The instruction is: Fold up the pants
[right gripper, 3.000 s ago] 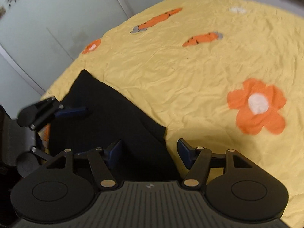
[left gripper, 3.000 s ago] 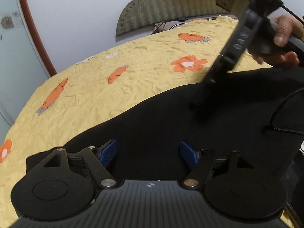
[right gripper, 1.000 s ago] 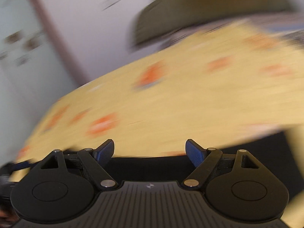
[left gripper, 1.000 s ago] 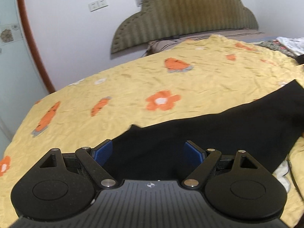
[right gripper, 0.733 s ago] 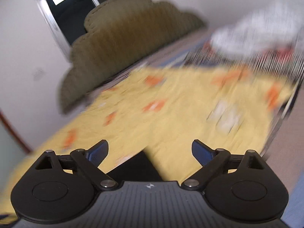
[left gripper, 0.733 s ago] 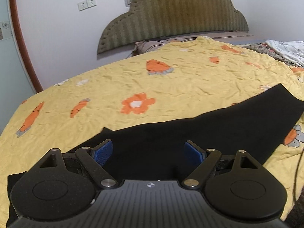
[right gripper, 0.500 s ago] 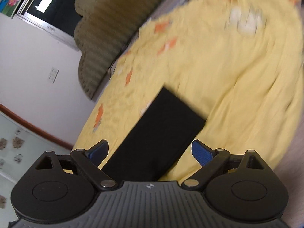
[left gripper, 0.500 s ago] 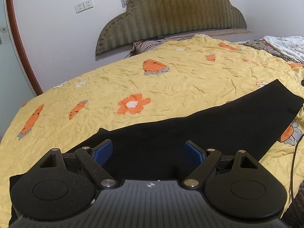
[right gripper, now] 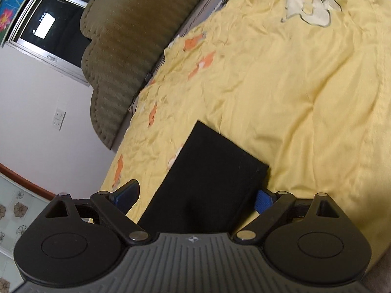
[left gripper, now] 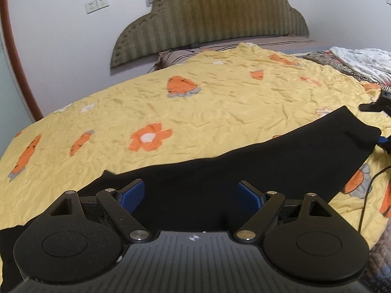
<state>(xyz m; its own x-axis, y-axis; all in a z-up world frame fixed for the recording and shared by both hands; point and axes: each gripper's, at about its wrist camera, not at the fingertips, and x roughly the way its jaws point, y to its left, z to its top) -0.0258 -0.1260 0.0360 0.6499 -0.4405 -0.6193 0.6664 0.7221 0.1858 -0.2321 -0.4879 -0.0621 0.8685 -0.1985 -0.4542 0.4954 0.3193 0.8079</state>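
Black pants (left gripper: pixel 281 156) lie as a long flat strip across the near edge of a yellow bedspread (left gripper: pixel 220 102). My left gripper (left gripper: pixel 190 191) is open, its blue pads over the wide end of the pants. In the right wrist view the leg end of the pants (right gripper: pixel 212 178) lies between the open jaws of my right gripper (right gripper: pixel 195 195), whose blue pad (right gripper: pixel 262 199) sits under the cloth's near corner. In the left wrist view the right gripper (left gripper: pixel 383 141) shows at the far right, at the leg end.
The bedspread has orange flower and carrot prints. A padded olive headboard (left gripper: pixel 210 14) stands against the white wall. Striped and white bedding (left gripper: pixel 354 58) lies at the far right. A black cable (left gripper: pixel 369 195) hangs over the bed's right edge.
My right gripper has swung from the waist area, near my left gripper, to the leg end and tilted onto its side. My left gripper has risen and turned slightly.
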